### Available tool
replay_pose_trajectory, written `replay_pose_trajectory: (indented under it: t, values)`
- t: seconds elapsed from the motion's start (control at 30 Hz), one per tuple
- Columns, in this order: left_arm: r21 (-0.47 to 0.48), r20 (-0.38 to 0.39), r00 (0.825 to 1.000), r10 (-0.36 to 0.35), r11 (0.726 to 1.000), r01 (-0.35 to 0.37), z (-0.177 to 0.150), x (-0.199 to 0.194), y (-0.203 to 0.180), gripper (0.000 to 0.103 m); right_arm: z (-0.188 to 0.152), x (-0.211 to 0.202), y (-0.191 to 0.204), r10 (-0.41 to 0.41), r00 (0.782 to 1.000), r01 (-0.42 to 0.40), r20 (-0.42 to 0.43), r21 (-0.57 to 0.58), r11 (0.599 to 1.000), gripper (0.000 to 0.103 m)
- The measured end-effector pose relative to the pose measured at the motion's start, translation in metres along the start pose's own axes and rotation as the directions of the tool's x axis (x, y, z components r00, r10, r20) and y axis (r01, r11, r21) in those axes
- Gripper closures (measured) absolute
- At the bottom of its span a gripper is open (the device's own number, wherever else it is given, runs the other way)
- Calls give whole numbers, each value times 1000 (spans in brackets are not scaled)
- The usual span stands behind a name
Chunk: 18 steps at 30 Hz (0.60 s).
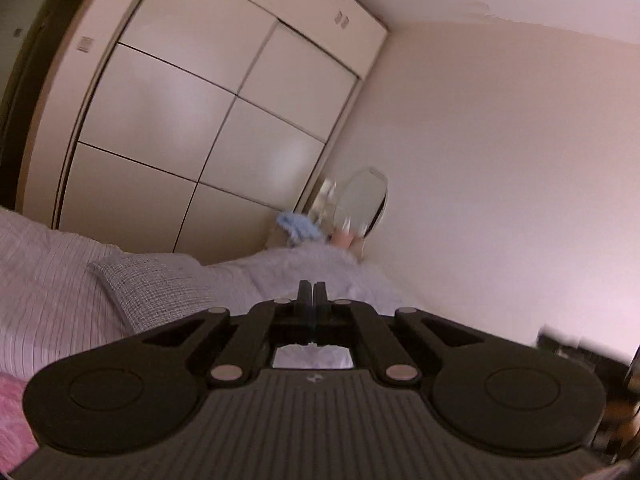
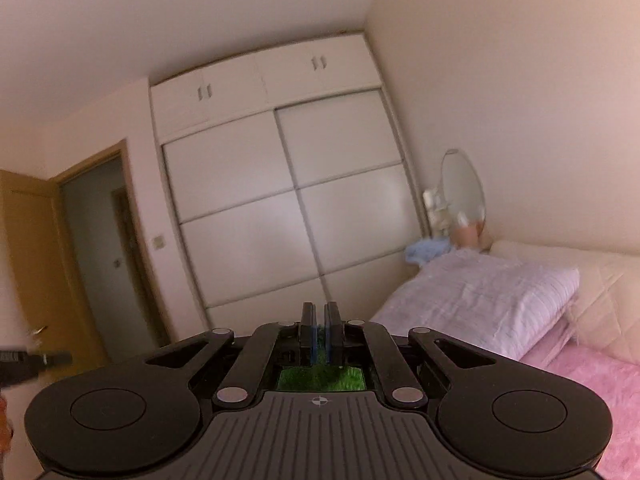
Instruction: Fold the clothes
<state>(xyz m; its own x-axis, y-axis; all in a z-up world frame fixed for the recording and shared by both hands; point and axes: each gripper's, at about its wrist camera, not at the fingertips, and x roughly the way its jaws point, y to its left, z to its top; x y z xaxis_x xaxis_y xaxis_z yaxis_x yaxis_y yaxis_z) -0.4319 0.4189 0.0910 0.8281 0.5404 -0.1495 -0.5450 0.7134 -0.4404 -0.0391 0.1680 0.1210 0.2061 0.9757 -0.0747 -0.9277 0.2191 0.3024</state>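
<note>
Through the gap under the left claw, white cloth shows; under the right claw, green cloth. Whether either is gripped cannot be told. Both claws are closed, pointing level toward the white sliding-door wardrobe. The pink-covered bed with its striped lilac pillow lies below.

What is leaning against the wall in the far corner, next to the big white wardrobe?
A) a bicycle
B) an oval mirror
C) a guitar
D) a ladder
B: an oval mirror stands tilted against the wall just right of the wardrobe, behind the striped pillow; the left camera shows the same mirror.
</note>
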Motion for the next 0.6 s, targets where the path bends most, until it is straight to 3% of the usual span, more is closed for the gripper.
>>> replay_pose_trajectory:
  t: [0.1,0.13,0.17,0.2,0.23,0.3,0.33,0.37,0.4,0.47,0.5,0.6]
  values:
    - [-28,-101,995,26,999,-29,-42,-24,18,103,-36,-51,-3,-35,992,29,-125,-47,998,103]
    - [-49,-172,984,39,998,-48,-66,-26,24,103,-50,-70,-5,-60,982,48,-179,-71,996,103]
    - [-72,-245,968,51,995,-71,-91,-26,29,103,-68,-84,-10,-105,959,86,-263,-83,993,103]
    - [-92,-317,946,61,991,-95,-117,-26,35,103,-92,-94,-19,-147,919,127,-366,-78,989,103]
    - [-122,-388,919,67,985,-124,-144,-25,40,103,-116,-105,-27,-185,866,170,-465,-76,983,103]
    - [-169,-518,853,70,969,-182,-196,-18,43,103,-165,-125,-49,-258,726,289,-637,-58,956,103]
    - [-183,-572,817,73,959,-214,-220,-15,43,103,-181,-132,-58,-259,686,324,-680,-34,946,103]
    - [-194,-607,792,72,952,-235,-242,-13,40,103,-197,-139,-67,-257,644,359,-720,-13,933,103]
    - [-203,-624,778,72,947,-251,-256,-10,36,103,-212,-145,-77,-251,602,393,-758,8,919,99]
    - [-218,-651,755,75,935,-281,-279,-5,29,99,-229,-139,-93,-212,561,432,-800,65,899,91]
    - [-225,-658,750,75,930,-291,-287,0,24,97,-231,-130,-100,-187,565,432,-804,95,897,83]
    - [-240,-645,755,117,907,-346,-298,19,12,85,-239,-103,-132,-124,564,422,-817,156,893,63]
